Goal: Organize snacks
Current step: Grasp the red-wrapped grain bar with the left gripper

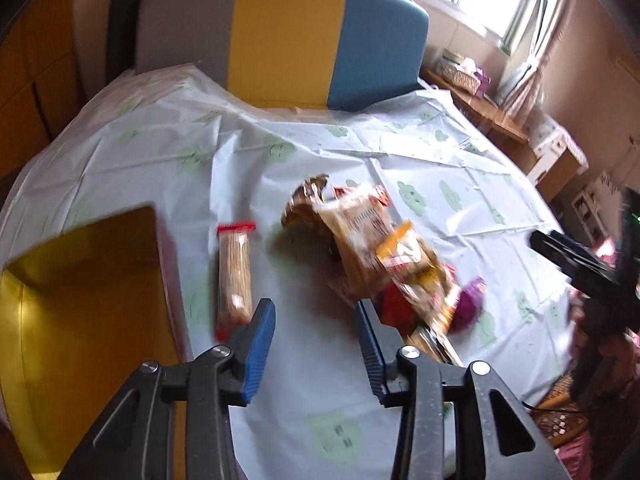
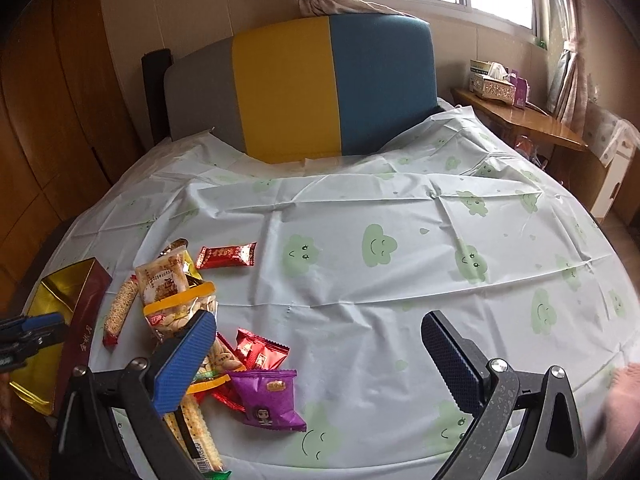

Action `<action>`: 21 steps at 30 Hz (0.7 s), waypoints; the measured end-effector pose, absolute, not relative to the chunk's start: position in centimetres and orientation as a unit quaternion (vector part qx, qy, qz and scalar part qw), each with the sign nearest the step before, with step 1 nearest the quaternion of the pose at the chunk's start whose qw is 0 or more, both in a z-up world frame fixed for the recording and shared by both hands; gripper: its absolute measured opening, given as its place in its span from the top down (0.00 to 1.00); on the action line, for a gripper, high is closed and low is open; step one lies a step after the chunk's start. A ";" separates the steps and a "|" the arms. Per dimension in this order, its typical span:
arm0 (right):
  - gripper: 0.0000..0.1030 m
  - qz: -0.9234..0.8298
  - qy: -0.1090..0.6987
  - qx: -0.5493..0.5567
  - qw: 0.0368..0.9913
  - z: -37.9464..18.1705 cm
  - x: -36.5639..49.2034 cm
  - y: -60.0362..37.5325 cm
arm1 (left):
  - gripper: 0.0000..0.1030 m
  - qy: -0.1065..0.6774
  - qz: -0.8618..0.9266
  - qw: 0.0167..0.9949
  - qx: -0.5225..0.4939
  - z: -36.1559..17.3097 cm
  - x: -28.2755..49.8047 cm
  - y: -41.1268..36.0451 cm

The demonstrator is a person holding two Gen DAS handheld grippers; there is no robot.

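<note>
A pile of snack packets [image 1: 384, 256] lies on the pale cloth-covered table [image 1: 360, 152]. A long red-ended biscuit bar [image 1: 234, 280] lies beside a gold-lined box [image 1: 80, 300] at the left. My left gripper [image 1: 316, 320] is open and empty just before the pile. In the right wrist view the pile [image 2: 180, 300], a purple packet [image 2: 268, 398], a red packet [image 2: 226, 256], the bar [image 2: 120, 310] and the box [image 2: 60, 312] lie at the left. My right gripper [image 2: 320, 340] is open and empty above bare cloth. It also shows in the left wrist view [image 1: 576, 260].
A grey, yellow and blue chair back [image 2: 300, 84] stands behind the table. A wooden side table [image 2: 520, 116] with a tissue box [image 2: 492, 80] stands at the right under the window. The left gripper's tip [image 2: 32, 326] shows at the box.
</note>
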State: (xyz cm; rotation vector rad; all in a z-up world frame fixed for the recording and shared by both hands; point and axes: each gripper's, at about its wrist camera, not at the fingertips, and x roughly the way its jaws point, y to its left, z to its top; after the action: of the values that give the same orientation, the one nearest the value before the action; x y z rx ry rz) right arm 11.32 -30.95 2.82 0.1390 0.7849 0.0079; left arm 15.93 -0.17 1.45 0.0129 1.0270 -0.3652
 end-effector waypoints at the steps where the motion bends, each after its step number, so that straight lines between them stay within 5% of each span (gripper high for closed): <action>1: 0.00 0.006 0.380 0.070 0.922 2.9 11.3 -30.9 | 0.61 0.495 -0.167 0.853 0.018 1.1 16.8 -0.3; 15: 0.00 0.015 0.383 0.085 0.920 3.1 11.4 -31.3 | 0.65 0.579 -0.094 0.797 0.141 -5.8 24.0 -1.5; 20: 0.00 0.013 0.380 0.087 0.921 3.2 11.4 -31.5 | 0.85 0.556 -0.083 0.807 0.180 -5.9 23.3 -1.6; 21: 0.00 0.012 0.378 0.087 0.922 3.3 11.3 -31.6 | 0.99 0.547 -0.089 0.813 0.178 -5.5 22.9 -1.3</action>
State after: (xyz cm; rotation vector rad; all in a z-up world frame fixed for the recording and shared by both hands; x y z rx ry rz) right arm 11.35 -31.60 3.25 0.1786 0.7766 0.0236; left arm 22.92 -1.35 -5.49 0.3810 1.1671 -0.1905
